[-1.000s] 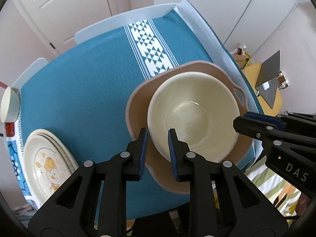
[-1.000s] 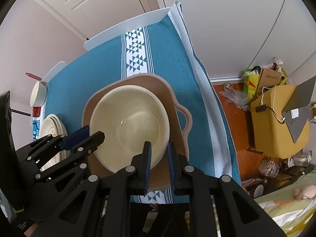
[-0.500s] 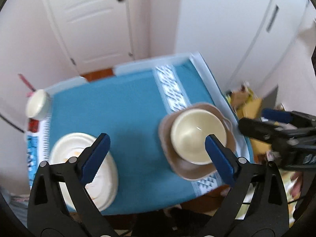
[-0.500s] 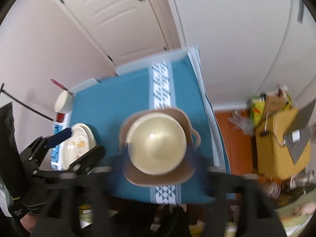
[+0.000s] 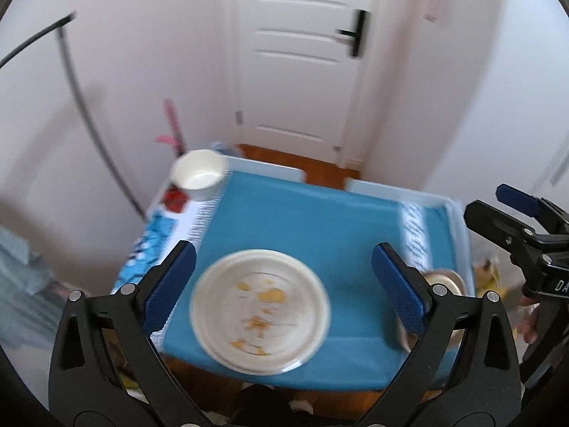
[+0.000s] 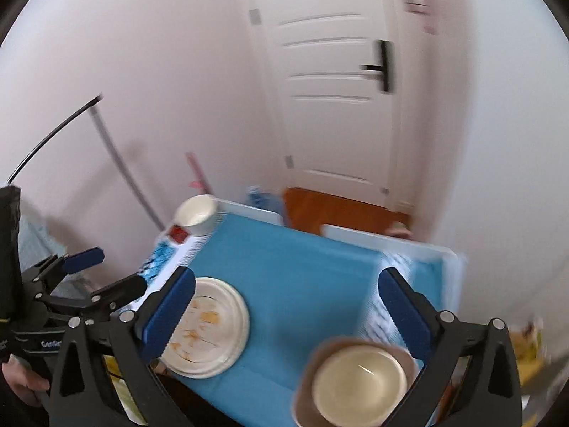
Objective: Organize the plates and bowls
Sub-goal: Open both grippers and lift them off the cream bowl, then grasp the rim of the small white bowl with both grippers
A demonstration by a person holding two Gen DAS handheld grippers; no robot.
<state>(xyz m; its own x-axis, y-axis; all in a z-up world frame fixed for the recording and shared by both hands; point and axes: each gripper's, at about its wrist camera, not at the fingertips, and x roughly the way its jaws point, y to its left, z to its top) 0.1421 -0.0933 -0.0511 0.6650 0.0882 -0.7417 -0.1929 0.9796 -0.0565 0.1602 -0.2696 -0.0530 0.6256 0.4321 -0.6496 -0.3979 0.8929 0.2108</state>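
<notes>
Both tools, left tool [image 5: 283,281] and right tool [image 6: 286,307], are hanging wide apart and empty above the blue-clothed surface [image 5: 306,220]. Plate stack [image 5: 259,311] is lying lower centre; cream bowl [image 6: 359,384] is sitting in the tan dish [image 6: 306,391] lower right; small white bowl [image 5: 197,174] upper left.

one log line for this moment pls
left tongs: open, empty | right tongs: open, empty | cream bowl: inside tan dish | plate stack: untouched

left claw [image 5: 283,283] | sprung wide | right claw [image 6: 286,307] | wide too | both apparently pulled back off cream bowl [image 6: 359,384]
</notes>
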